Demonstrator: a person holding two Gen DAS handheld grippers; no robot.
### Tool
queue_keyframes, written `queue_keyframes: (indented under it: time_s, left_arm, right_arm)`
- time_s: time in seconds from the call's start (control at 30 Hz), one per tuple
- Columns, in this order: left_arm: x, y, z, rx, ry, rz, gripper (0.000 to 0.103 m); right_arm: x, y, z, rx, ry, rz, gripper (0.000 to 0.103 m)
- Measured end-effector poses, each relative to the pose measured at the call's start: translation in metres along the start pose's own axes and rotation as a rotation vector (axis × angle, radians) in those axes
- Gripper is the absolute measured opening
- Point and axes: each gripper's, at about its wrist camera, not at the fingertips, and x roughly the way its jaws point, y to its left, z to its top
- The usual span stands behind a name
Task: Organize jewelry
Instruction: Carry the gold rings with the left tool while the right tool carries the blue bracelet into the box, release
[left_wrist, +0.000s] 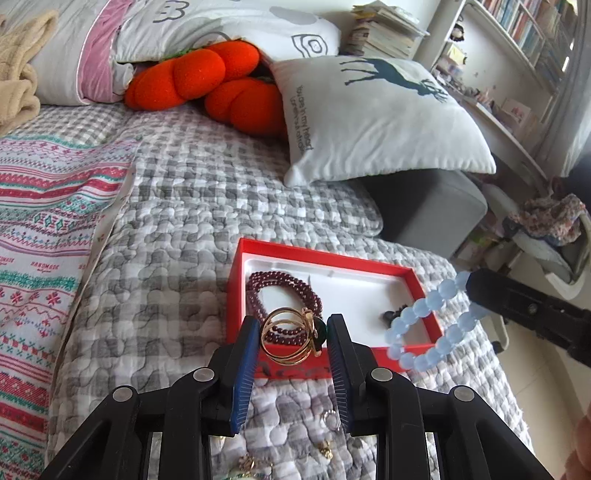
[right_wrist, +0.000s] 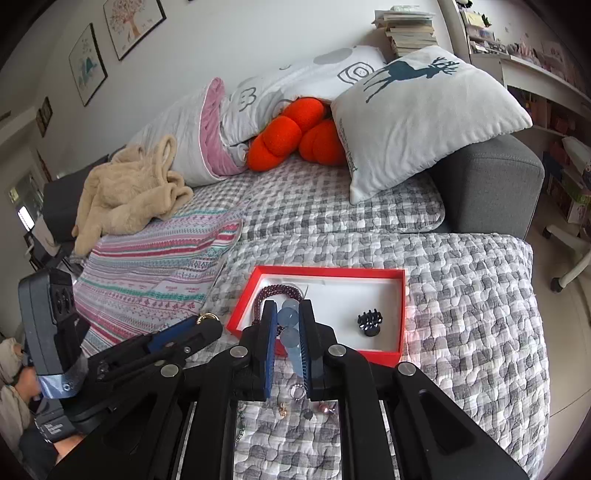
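Note:
A red box with a white lining (left_wrist: 369, 291) lies on the quilted bed; it also shows in the right wrist view (right_wrist: 400, 314). In it lie a dark red bead bracelet (left_wrist: 273, 284) and a small black hair clip (right_wrist: 370, 322). My left gripper (left_wrist: 291, 332) is shut on a gold coiled bangle (left_wrist: 291, 338), held over the box's near left edge. My right gripper (right_wrist: 288, 325) is shut on a pale blue bead bracelet (right_wrist: 290, 332), which hangs over the box's right edge in the left wrist view (left_wrist: 428, 325).
Small loose jewelry pieces, a ring (right_wrist: 297, 391) and earrings (right_wrist: 282, 410), lie on the quilt in front of the box. A deer pillow (right_wrist: 417, 110), orange plush cushion (right_wrist: 291, 136), striped blanket (right_wrist: 155, 266) and beige garment (right_wrist: 129, 192) lie further back.

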Motion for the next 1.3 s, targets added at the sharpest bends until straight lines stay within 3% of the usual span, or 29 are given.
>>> queue_keyframes:
  time_s: [0.2,0.43,0.63,0.9,1.17,1.3]
  left_arm:
    - [0.034,-0.010,0.001,0.024,-0.003,0.042,0.030]
    - [0.055,-0.010,-0.007,0.049,-0.007,0.091,0.031]
    - [0.045,-0.012,-0.005,0.019,0.001,0.044,0.054]
    - [0.007,-0.006,-0.011,-0.006,0.004,0.085,0.060]
    - [-0.009,0.012,-0.018,-0.032,0.032,0.155,0.063]
    - [-0.010,0.019,-0.022,-0.041,0.063,0.182,0.063]
  right_arm:
    - [0.000,-0.010,0.016,0.009,-0.035,-0.037,0.013]
    - [0.018,-0.017,0.016,0.016,-0.006,-0.052,0.012]
    - [0.026,-0.018,0.012,0.024,0.015,-0.065,0.013]
    - [0.030,-0.014,0.017,-0.003,0.014,-0.104,0.013]
    - [0.051,0.001,0.016,-0.004,0.048,-0.037,0.013]
    - [0.071,-0.009,0.011,-0.008,0.084,-0.101,0.013]
